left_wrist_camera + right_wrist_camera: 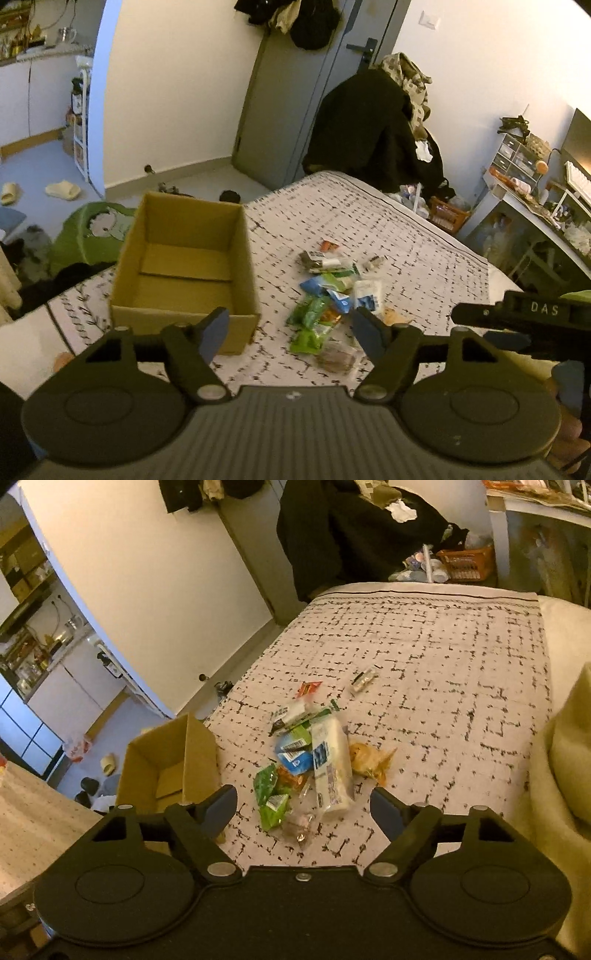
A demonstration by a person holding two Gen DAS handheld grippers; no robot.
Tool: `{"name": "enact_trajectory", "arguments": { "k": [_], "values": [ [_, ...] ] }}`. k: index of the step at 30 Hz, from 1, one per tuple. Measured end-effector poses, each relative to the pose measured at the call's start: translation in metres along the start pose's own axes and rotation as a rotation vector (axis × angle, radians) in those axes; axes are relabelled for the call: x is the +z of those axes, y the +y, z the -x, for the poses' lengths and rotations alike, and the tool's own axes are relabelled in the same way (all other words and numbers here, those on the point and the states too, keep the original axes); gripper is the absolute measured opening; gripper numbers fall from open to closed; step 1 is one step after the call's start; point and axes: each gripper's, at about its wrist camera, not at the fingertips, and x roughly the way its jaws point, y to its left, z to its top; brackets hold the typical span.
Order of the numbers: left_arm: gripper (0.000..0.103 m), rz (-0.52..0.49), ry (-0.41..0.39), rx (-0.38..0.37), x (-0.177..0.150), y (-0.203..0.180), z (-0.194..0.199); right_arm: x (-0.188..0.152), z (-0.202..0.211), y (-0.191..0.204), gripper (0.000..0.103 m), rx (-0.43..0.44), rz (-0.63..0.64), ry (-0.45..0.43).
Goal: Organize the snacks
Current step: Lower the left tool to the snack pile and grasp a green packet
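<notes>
Spread over the bed (443, 635), the snack packets (314, 753) lie mid-cover beside the empty cardboard box (184, 258) at its left edge, so the wide-open, empty right gripper (303, 805) and left gripper (290, 328) should probably pinch one packet at a time and lift it clear of the box wall.

We see bed with white black-grid cover (424, 653) | on it: open brown cardboard box (184, 273), beside it a loose heap of colourful plastic snack packets (314, 753)

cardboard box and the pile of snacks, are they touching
Apart. The right wrist view shows a strip of bare patterned blanket between the cardboard box and the nearest green packet of the snack pile.
</notes>
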Motion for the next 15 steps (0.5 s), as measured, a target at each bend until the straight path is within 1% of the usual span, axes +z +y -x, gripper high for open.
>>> {"name": "enact_trajectory", "arguments": {
  "k": [4, 7, 8, 10, 13, 15],
  "values": [
    [0.068, 0.007, 0.006, -0.002, -0.001, -0.009, -0.014, 0.01, -0.008, 0.001, 0.07, -0.004, 0.03, 0.004],
    [0.063, 0.015, 0.018, -0.008, -0.001, -0.015, -0.026, 0.021, -0.018, -0.005, 0.068, -0.006, 0.032, 0.014],
    [0.06, 0.02, 0.024, -0.011, -0.002, -0.017, -0.03, 0.024, -0.022, -0.008, 0.067, -0.002, 0.028, 0.022],
    [0.056, 0.025, 0.043, -0.014, -0.003, -0.022, -0.042, 0.029, -0.032, -0.014, 0.061, 0.003, 0.018, 0.048],
    [0.05, 0.029, 0.074, -0.02, -0.007, -0.03, -0.057, 0.034, -0.047, -0.02, 0.055, -0.018, 0.024, 0.075],
    [0.046, 0.029, 0.091, -0.026, -0.01, -0.035, -0.067, 0.037, -0.054, -0.025, 0.053, -0.024, 0.027, 0.088]
  ]
}}
